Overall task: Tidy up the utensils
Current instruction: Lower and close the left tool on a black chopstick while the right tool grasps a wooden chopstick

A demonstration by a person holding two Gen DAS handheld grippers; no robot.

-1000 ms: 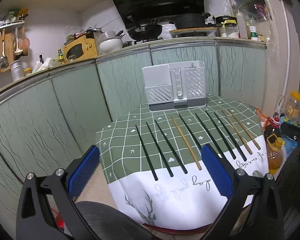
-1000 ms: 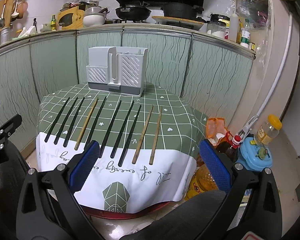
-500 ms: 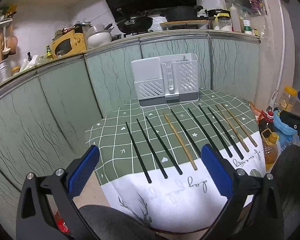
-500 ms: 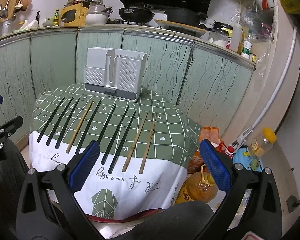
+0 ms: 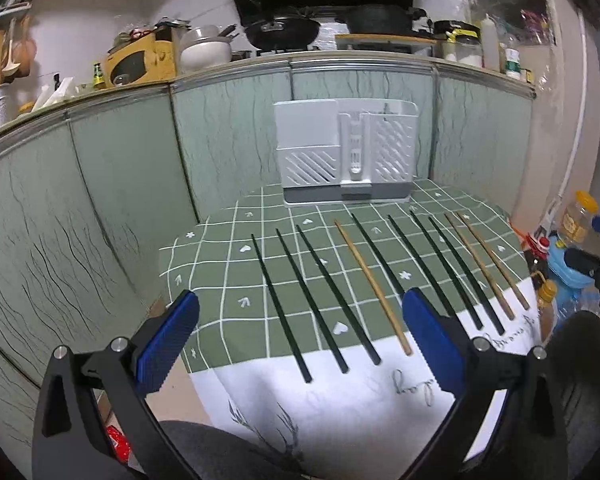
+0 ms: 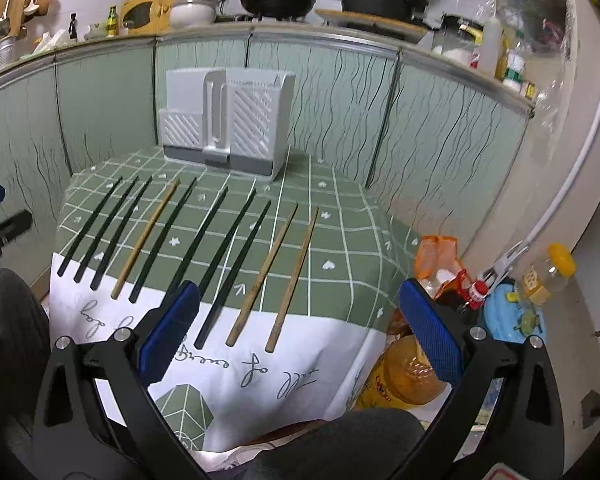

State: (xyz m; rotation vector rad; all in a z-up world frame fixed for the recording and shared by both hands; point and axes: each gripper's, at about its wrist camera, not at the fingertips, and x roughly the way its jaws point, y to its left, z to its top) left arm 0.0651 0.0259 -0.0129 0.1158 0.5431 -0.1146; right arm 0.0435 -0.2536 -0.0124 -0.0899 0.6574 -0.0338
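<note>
Several chopsticks lie side by side on a green checked tablecloth point(image 5: 220, 272). Most are black chopsticks point(image 5: 280, 306), one is a single wooden chopstick point(image 5: 372, 288), and a wooden pair point(image 5: 479, 267) lies at the right end. A white slotted utensil holder point(image 5: 346, 156) stands upright behind them. My left gripper point(image 5: 300, 320) hovers open over the near ends of the left chopsticks and holds nothing. My right gripper point(image 6: 300, 308) is open and empty over the near ends of the wooden pair point(image 6: 263, 276). The right wrist view also has the holder point(image 6: 228, 120) and the black chopsticks point(image 6: 90, 226).
Green cabinet fronts point(image 5: 120, 200) rise close behind and left of the table. On the floor to the right stand an oil bottle point(image 6: 412, 376), a yellow-lidded jar point(image 6: 552, 272) and a blue container point(image 6: 512, 316). The person's knees point(image 5: 220, 452) are under both grippers.
Both grippers have moved forward, closer to the table's front edge, so the chopsticks look larger. Both stay open and nothing on the table has moved.
</note>
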